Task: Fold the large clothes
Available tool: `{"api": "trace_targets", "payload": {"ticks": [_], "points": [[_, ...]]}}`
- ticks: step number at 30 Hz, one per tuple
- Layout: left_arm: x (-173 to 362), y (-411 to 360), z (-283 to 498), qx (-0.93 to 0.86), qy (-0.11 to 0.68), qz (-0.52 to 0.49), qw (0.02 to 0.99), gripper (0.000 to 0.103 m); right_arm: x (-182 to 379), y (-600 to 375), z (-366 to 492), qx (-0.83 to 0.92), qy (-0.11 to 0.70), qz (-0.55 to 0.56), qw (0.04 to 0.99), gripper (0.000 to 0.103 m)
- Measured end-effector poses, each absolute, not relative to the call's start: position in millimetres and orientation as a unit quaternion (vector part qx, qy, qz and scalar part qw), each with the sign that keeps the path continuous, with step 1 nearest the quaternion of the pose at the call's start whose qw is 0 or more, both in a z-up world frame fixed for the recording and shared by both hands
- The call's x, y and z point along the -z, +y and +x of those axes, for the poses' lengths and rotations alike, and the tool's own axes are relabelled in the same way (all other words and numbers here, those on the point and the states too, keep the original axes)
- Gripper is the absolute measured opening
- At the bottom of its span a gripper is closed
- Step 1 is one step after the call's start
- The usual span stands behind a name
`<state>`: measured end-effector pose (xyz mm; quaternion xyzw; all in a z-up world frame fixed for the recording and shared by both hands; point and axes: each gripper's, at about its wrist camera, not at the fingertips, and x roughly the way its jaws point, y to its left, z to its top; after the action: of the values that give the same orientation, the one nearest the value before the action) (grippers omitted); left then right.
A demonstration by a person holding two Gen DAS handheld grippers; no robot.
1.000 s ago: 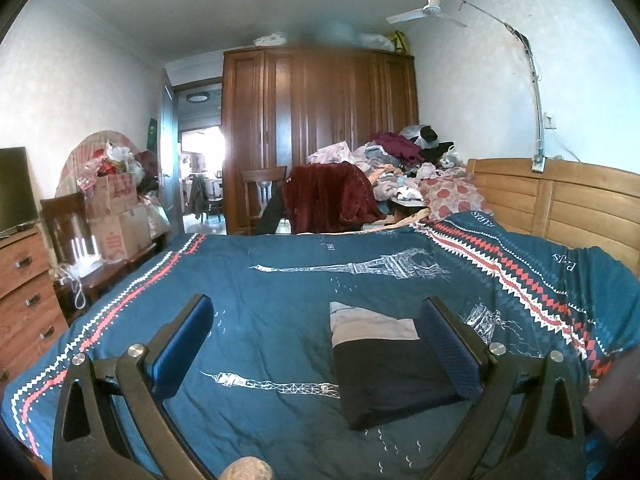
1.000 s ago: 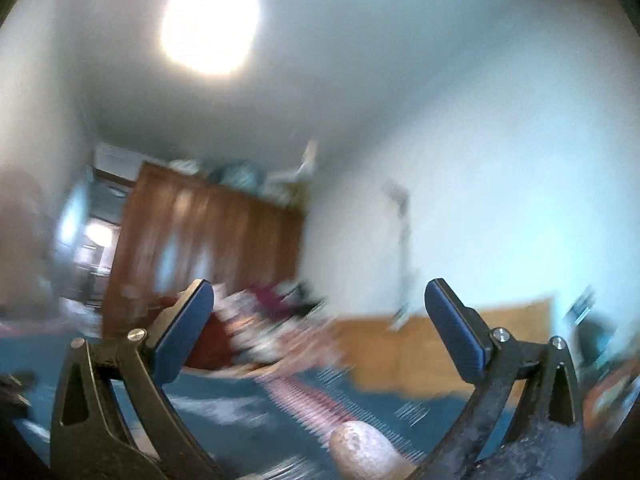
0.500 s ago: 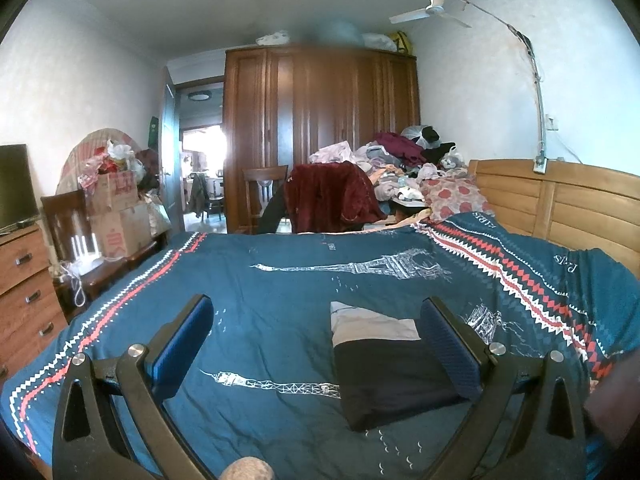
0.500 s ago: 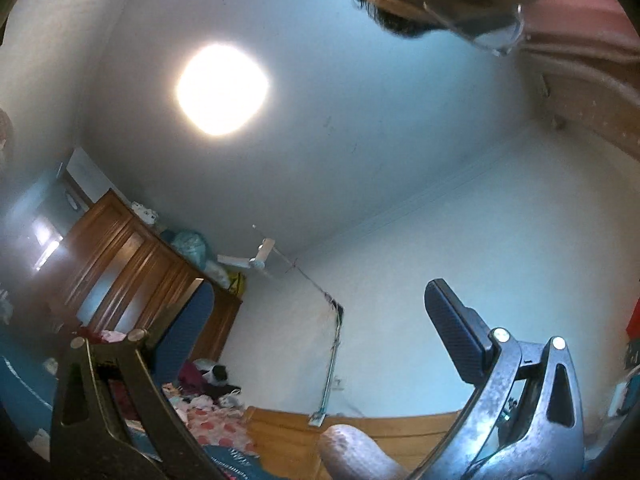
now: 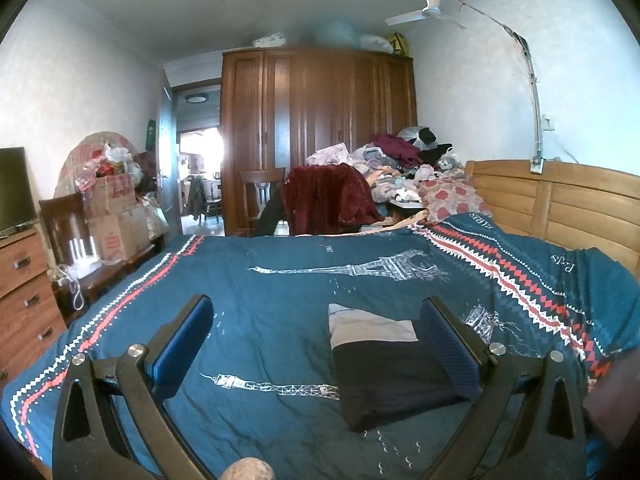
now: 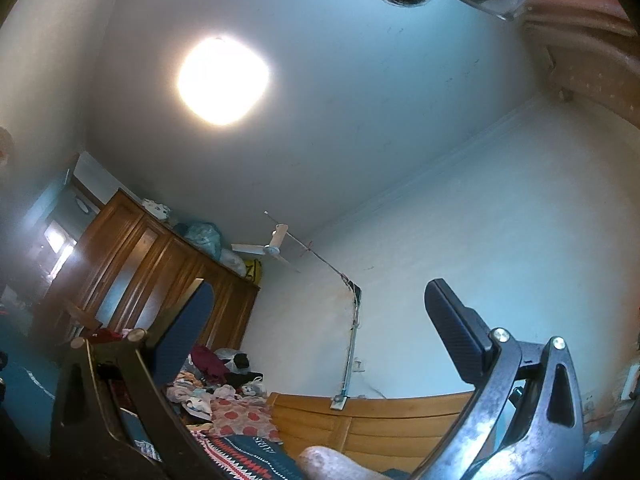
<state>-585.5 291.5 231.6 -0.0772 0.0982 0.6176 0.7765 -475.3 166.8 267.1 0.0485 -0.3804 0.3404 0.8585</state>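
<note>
The folded dark garment (image 5: 390,364) lies flat on the bedspread (image 5: 280,292), fold judged complete. Left gripper (image 5: 316,344) hovers just before it, jaws spread, empty. Right gripper (image 6: 316,320), also spread, points ceilingward. Next: fetch another garment.

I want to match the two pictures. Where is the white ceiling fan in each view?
Left wrist view: the white ceiling fan is at the upper right, near the ceiling edge.
Right wrist view: it is left of centre, tilted.
Shared landmark: the brown wooden wardrobe beside the fan.
</note>
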Motion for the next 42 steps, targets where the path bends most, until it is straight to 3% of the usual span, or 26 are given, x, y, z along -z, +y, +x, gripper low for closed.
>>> {"api": "trace_targets", "payload": {"ticks": [6,11,28,42], "points": [[-232.4,290.2,-584.7,-0.618,0.098,-0.082,0.776,0.103,-265.8,167.1,-468.0,-0.366,-0.337,0.038,0.867,0.103],[-232.4,289.8,-585.2,-0.618,0.101,-0.085,0.775,0.103,-274.4,195.9,-437.9,-0.43,-0.208,-0.011,0.878,0.103],[-220.1,288.6,-581.7,-0.616,0.115,-0.091,0.774,0.103,-247.8,236.6,-393.2,-0.535,0.065,-0.073,0.839,0.103],[-211.8,294.2,-586.0,-0.616,0.123,-0.103,0.771,0.103,-238.0,253.0,-398.2,-0.575,0.091,-0.106,0.806,0.103]]}}
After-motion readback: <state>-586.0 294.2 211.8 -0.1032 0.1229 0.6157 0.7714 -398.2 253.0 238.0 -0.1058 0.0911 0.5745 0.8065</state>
